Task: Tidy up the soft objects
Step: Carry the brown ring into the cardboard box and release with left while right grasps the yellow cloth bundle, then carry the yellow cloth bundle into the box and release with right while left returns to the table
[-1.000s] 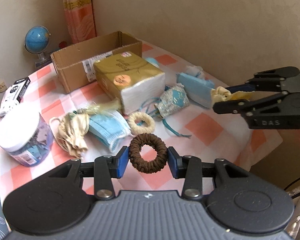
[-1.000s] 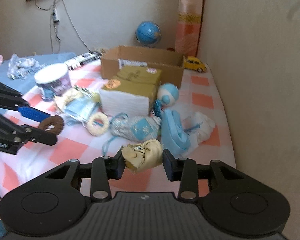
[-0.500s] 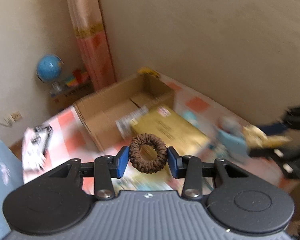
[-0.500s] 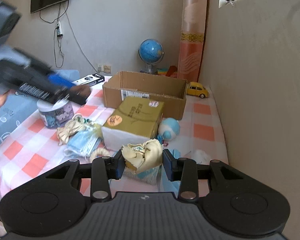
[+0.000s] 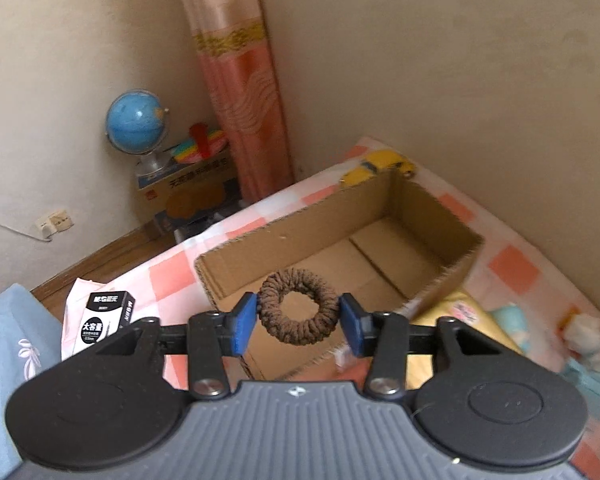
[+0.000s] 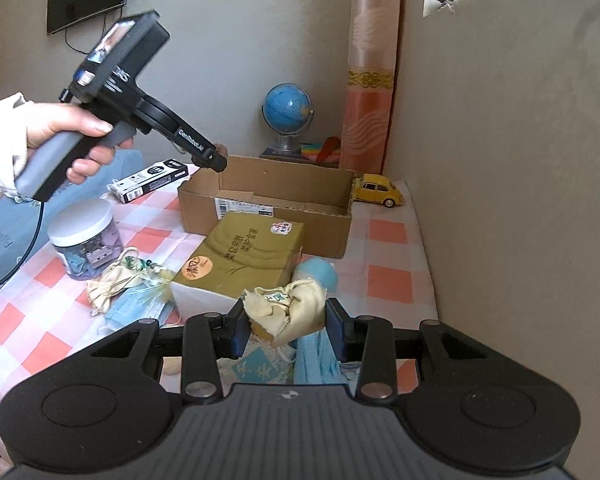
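My left gripper [image 5: 298, 322] is shut on a brown hair scrunchie [image 5: 298, 311] and holds it in the air above the open cardboard box [image 5: 440, 216], near its left end. In the right wrist view the left gripper [image 6: 214, 158] hangs over the box's [image 6: 308, 232] left corner. My right gripper [image 6: 287, 330] is shut on a crumpled cream cloth pouch [image 6: 288, 310], held above the table in front of the gold tissue pack [image 6: 244, 256]. The box shows nothing inside.
On the checked tablecloth [image 6: 388, 280] lie blue face masks [image 6: 140, 310], a cream drawstring pouch [image 6: 112, 284], a white-lidded jar [image 6: 86, 240], a black and white carton [image 6: 152, 180], a blue ball [image 6: 318, 276] and a yellow toy car [image 6: 380, 194]. A globe [image 6: 287, 110] stands behind. A wall [image 6: 520, 200] runs along the right.
My left gripper has lifted the scrunchie off the table and carried it forward over the cardboard box. My right gripper has risen with the cream pouch and holds about the same place.
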Demonstrator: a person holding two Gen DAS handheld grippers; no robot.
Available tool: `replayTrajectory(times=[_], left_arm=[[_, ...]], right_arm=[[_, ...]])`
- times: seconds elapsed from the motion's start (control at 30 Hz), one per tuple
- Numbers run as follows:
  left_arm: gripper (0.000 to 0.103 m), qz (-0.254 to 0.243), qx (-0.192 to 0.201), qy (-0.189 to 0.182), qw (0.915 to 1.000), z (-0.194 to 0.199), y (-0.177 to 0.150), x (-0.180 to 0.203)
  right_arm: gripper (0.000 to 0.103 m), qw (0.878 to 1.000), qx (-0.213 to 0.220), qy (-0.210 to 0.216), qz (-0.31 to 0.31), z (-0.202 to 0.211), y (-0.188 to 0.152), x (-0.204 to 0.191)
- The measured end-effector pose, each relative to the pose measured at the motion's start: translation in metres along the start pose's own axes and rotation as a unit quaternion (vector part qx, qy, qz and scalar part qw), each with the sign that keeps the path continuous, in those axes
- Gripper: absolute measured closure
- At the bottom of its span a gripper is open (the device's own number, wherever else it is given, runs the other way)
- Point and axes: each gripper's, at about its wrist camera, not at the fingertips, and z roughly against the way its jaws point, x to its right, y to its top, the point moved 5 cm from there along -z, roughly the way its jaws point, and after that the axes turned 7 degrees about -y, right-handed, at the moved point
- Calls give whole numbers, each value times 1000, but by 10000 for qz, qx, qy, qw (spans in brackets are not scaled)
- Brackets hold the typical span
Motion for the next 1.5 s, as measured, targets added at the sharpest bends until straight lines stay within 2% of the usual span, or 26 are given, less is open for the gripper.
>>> replayTrajectory(times=[0.07,0.17,0.23,0.37,0.53,0.8,1.0,1.13,1.47,1.5], left_arm=[[38,38,18,49,10000,-2,-1,-3],[22,80,94,-8,9999,7,-5,-2],[19,92,146,22,9998,18,-9,0],[7,95,341,-123,9993,50,-27,16],[7,126,478,-174,9986,87,-58,38],[3,632,564,-152,9963,123,-104,57],[3,724,642,85,9953,131,-115,63],[3,807,637,-13,9947,131,-122,65],[3,913,292,11,9954,115,-140,64],[3,934,253,17,9953,113,-142,63]], right_arm=[[59,10000,-16,0,-12,-2,0,0],[59,10000,-28,17,-2,-3,1,-1],[59,10000,-25,30,13,-4,2,-3],[59,10000,-3,69,72,-4,7,-6],[59,9998,48,148,105,-8,18,-9],[59,9995,93,246,181,-26,43,-16],[59,9994,45,318,157,-54,70,-15],[59,9995,3,262,193,-81,95,-12],[58,9993,-272,158,203,-162,142,-6],[53,9994,-279,128,184,-168,145,-5]])
